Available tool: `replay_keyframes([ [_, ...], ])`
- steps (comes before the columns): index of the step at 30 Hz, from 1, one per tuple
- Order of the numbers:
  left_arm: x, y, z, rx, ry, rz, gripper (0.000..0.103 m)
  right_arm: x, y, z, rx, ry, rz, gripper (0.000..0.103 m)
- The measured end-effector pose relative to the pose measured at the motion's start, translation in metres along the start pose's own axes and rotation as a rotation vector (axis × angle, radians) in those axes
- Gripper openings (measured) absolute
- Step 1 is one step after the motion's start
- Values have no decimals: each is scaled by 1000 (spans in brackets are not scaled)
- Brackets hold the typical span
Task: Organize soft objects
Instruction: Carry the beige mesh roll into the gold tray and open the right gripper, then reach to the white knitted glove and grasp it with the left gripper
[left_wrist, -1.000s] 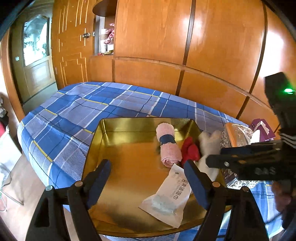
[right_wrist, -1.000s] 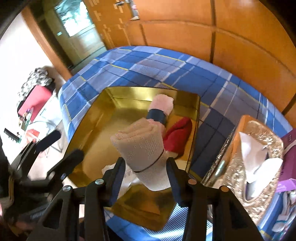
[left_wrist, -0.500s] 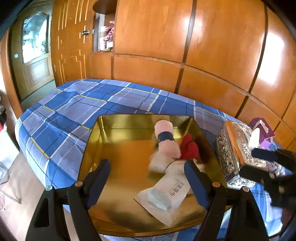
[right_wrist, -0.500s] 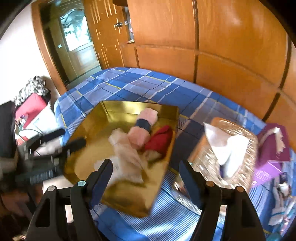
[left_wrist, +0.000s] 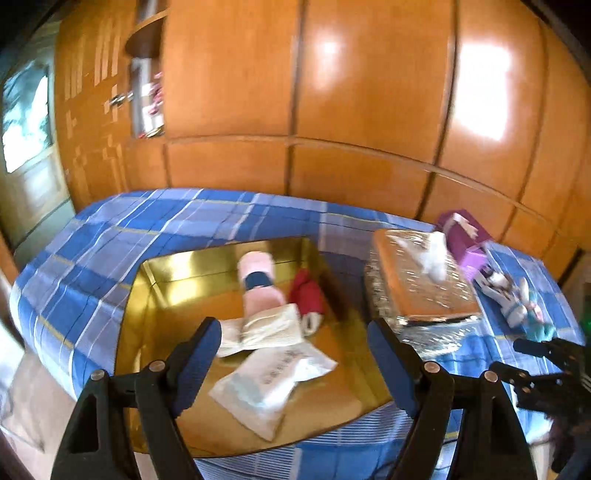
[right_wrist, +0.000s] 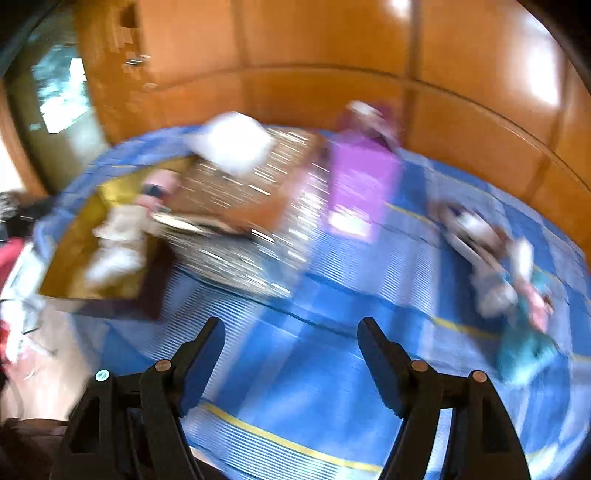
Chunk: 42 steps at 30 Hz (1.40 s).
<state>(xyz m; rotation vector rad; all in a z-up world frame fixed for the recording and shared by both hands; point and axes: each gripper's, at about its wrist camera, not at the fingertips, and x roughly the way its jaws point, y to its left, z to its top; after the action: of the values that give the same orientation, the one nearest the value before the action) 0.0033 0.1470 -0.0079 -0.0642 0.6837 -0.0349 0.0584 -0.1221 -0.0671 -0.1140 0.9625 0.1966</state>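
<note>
Orange-brown wooden wall panels (left_wrist: 369, 92) stand behind a surface covered in a blue checked cloth (left_wrist: 184, 218). On the cloth sits a shiny gold tray (left_wrist: 155, 306), and the soft things lie inside it. A pink rolled towel (left_wrist: 258, 280) with a dark band around its middle lies toward the far side. A red cloth (left_wrist: 306, 295) lies just beside it on the right. In front of these lies a cream rolled towel (left_wrist: 266, 328), touching the pink one. A flat white packet (left_wrist: 273, 384) lies nearest the camera, and the cream towel's end seems to rest on its edge.

To the right of the tray stands a glittery tissue box (left_wrist: 417, 291) with a white tissue sticking up from its top. A purple box (left_wrist: 465, 236) stands behind it. A small doll (left_wrist: 513, 295) lies on the cloth further right.

The left claw (left_wrist: 293, 350) hangs above the near part of the tray, its fingers spread wide apart with nothing between them. The right claw (right_wrist: 291, 350) is well to the right of the tray, over bare cloth, its fingers also wide apart and holding nothing. Its own view is badly smeared, so the doll (right_wrist: 506, 269) and the purple box (right_wrist: 362, 184) show only as rough shapes there. In the left view the right claw (left_wrist: 517, 354) shows at the right edge, below the doll.
</note>
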Motion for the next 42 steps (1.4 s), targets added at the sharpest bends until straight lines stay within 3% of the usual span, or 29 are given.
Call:
replay_keyframes([
  [4, -5, -27, 4, 79, -8, -43, 82, 6, -29, -19, 55, 63, -118, 75],
  [15, -11, -107, 21, 286, -31, -184, 82, 5, -95, -67, 232, 145, -262, 75],
  [23, 9, -180, 23, 388, 80, -379, 81, 8, -129, -91, 344, 152, -295, 75],
  [28, 28, -229, 24, 416, 154, -467, 80, 14, -139, -102, 399, 146, -263, 76],
  [34, 57, -284, 17, 421, 236, -514, 70, 16, -146, -107, 422, 125, -233, 84],
  [39, 97, -324, 9, 428, 328, -527, 48, 16, -143, -107, 422, 118, -231, 86],
  [42, 123, -337, 7, 382, 393, -526, 43, 15, -141, -107, 425, 120, -226, 86],
])
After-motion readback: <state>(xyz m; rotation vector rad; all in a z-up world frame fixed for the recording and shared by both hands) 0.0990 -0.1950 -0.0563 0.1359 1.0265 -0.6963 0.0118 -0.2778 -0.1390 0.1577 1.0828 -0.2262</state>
